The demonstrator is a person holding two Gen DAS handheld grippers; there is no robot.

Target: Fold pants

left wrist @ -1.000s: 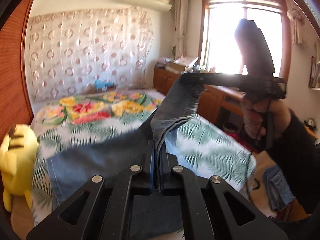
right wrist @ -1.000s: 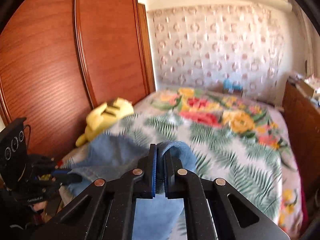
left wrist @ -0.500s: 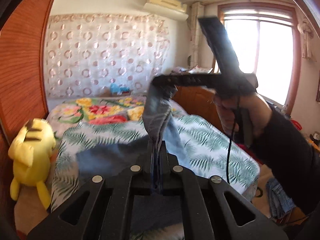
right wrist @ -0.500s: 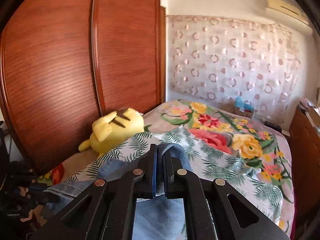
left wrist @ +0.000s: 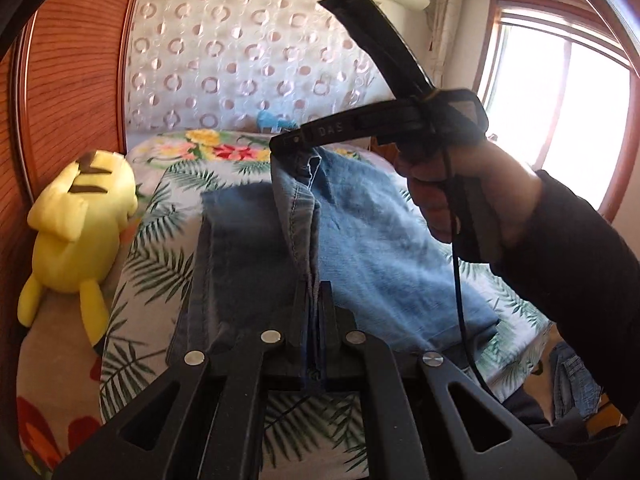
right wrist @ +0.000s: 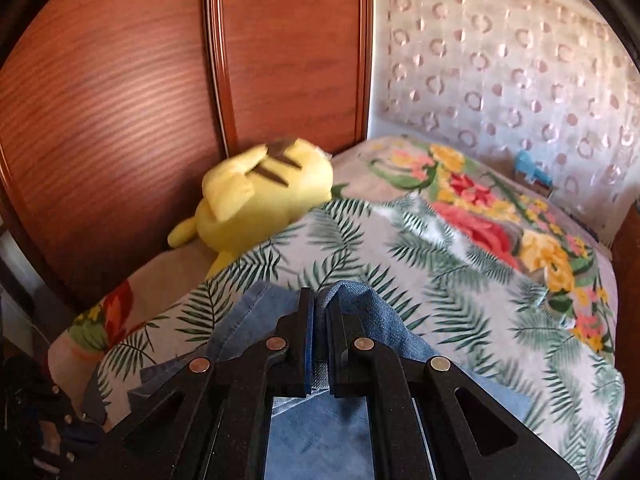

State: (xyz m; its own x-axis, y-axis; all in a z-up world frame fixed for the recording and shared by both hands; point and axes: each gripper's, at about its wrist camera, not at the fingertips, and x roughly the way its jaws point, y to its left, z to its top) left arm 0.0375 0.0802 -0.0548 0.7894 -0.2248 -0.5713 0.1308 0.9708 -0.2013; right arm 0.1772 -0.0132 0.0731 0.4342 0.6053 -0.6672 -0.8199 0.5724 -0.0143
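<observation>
Up close, the left gripper [left wrist: 314,300] pinches a fold of the blue pants [left wrist: 376,236], which lie on the leafy bed [left wrist: 160,256]. Farther off, the right gripper [left wrist: 286,144] pinches another edge (its tips are hidden by cloth). Behind lies a blurry yellow plush toy [left wrist: 80,220].

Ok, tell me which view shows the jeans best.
The left wrist view: the jeans spread across the bed, held between both grippers. The right wrist view shows only a bunched fold at the fingertips.
</observation>
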